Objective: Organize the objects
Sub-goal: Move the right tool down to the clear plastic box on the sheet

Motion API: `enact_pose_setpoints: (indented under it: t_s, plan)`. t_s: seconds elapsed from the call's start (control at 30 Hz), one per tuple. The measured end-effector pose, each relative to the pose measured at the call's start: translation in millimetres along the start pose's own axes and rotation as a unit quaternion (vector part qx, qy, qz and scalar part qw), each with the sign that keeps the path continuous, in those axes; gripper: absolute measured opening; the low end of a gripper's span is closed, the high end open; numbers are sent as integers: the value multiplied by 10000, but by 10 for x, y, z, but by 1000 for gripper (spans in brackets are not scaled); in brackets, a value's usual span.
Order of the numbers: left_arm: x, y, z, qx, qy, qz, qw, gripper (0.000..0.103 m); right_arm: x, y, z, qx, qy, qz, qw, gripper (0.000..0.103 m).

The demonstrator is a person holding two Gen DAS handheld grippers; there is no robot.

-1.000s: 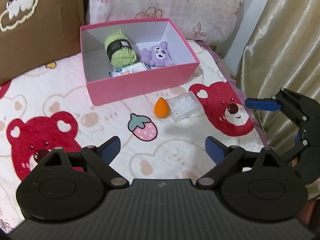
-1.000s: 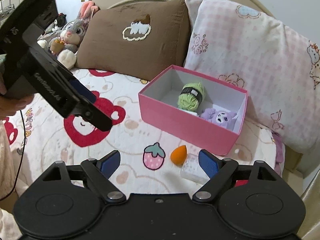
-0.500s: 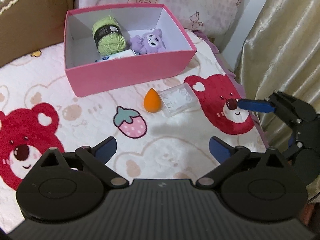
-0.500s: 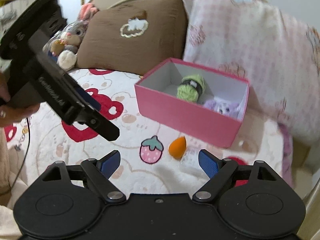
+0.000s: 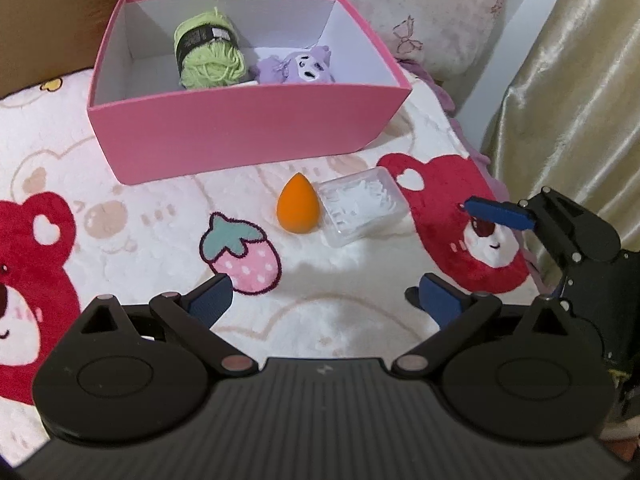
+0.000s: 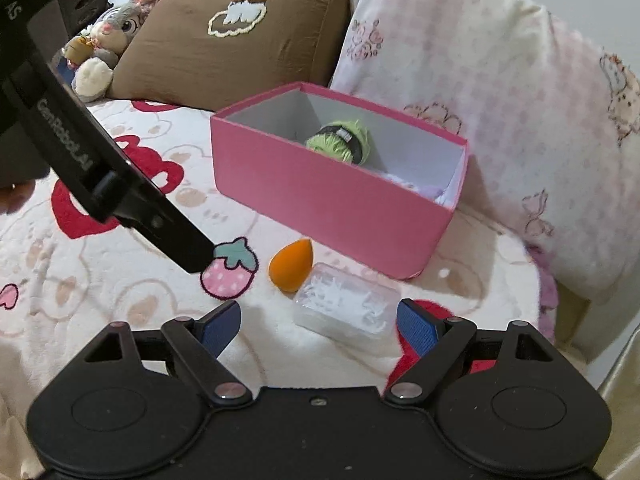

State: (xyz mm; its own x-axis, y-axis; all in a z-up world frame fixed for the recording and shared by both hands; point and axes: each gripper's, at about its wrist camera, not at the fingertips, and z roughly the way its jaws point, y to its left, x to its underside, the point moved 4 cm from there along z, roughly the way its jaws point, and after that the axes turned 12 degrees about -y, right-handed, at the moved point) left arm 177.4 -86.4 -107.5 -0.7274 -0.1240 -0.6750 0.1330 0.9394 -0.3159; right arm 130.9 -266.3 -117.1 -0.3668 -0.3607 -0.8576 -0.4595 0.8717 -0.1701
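Both your claws have come down toward the bed since a second ago, so the box and the small things in front of it now fill more of each view, and your left claw's jaws stand a little wider than they did.

You work over a bed point(image 5: 360, 320) covered with a white blanket printed with red bears and a strawberry. A brown pillow point(image 6: 240, 40) and a pink patterned pillow point(image 6: 500, 100) lean at its head, with a grey rabbit toy point(image 6: 108, 40) beside the brown one. A pale gold curtain point(image 5: 572, 100) hangs at the right of the left wrist view.

Your pink box point(image 5: 248, 128) sits open on the blanket. Inside it lie a ball of green yarn point(image 5: 208, 56) with a black band and, just to its right, a small purple plush toy point(image 5: 296, 68).

In front of the box, a clear plastic case point(image 5: 360, 208) of small white pieces lies on the blanket, and an orange teardrop sponge point(image 5: 298, 208) stands just beside it on the left.

Your left claw point(image 5: 324, 296) hangs above the blanket with its jaws apart and nothing between them. Your right claw point(image 6: 320, 324) also has its jaws apart; in its own view the clear case shows between the blue pads, which do not touch it.
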Motion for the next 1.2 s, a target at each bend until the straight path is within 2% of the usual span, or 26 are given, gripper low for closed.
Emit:
enact_pose_setpoints:
  t_s: [0.13, 0.4, 0.6, 0.77, 0.83, 0.97, 1.1, 1.2]
  plan:
    - [60, 34, 140, 113, -202, -183, 9996, 101, 80, -35, 112, -25, 64, 230, 9997, 88]
    - [208, 75, 504, -168, -202, -196, 9995, 97, 289, -149, 389, 71, 179, 247, 9995, 88]
    - [263, 129, 701, 77, -344, -644, 9973, 96, 391, -262, 571, 22, 345, 470, 9983, 88]
    - [286, 103, 884, 111, -452, -816, 9956, 74, 449, -319, 711, -43, 505, 618, 9968, 88]
    - [302, 122, 929, 202, -643, -1066, 9920, 63, 463, -334, 764, -84, 538, 693, 9961, 88]
    - [342, 194, 999, 292, -782, -1342, 9874, 54, 494, -308, 809, -101, 487, 745, 9960, 88]
    - [340, 186, 1017, 694, -717, -1590, 9822, 27, 503, -303, 771, -14, 309, 1076, 9937, 90]
    - [339, 127, 1009, 638, -726, -1445, 9848, 27, 474, -266, 720, -9, 259, 1233, 9920, 91]
